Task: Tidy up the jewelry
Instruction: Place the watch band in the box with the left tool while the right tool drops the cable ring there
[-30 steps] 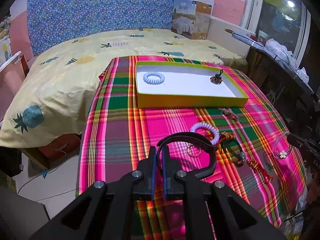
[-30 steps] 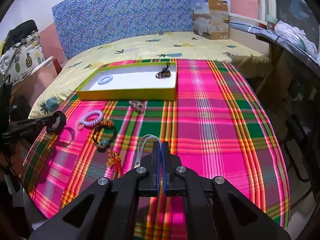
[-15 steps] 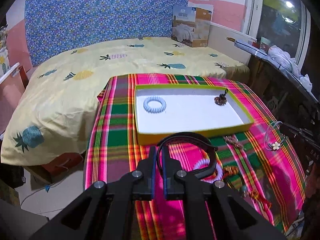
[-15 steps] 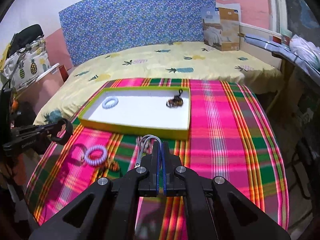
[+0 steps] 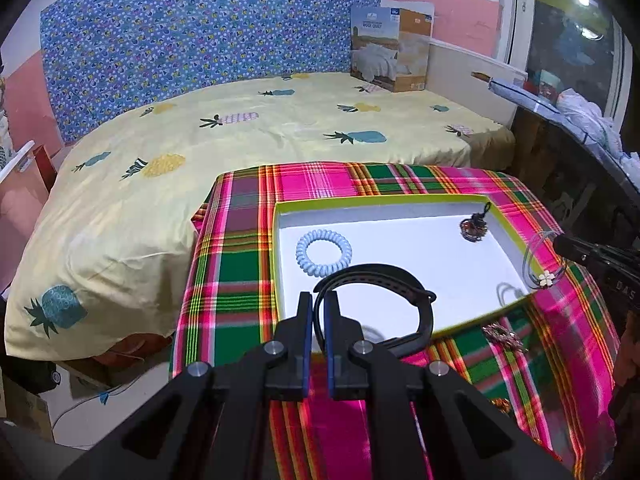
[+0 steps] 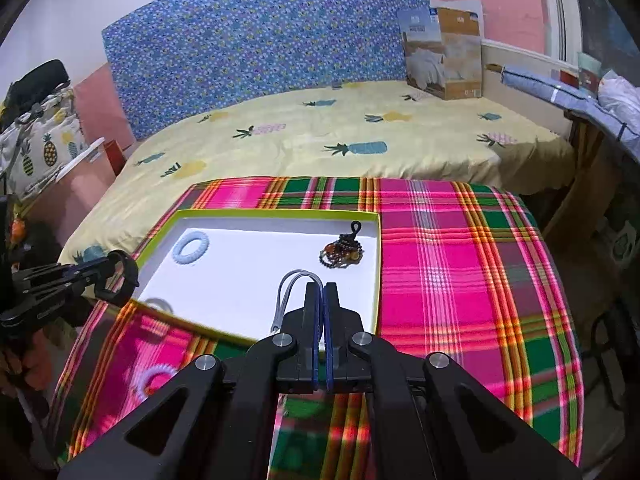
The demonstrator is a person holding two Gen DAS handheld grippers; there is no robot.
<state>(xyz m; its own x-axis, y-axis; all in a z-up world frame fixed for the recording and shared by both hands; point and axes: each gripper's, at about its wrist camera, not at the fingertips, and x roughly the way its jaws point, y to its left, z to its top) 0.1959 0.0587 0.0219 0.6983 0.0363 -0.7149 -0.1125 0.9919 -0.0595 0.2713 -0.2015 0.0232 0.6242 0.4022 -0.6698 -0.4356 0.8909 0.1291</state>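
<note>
The left gripper (image 5: 318,312) is pinched tight on a black band (image 5: 384,280). The right gripper (image 6: 321,300) is pinched tight on a thin clear bangle (image 6: 289,286) with a small white flower. Both are held up over the near part of the tray (image 5: 460,202), so the step looks like dropping them in. Next, each gripper likely needs to go lower, then let go. Inside the tray lie a pale blue coil ring (image 5: 324,247) and a dark bead bracelet (image 5: 474,228), well apart. More jewelry (image 5: 504,334) waits on the checked cloth (image 5: 236,272).
</note>
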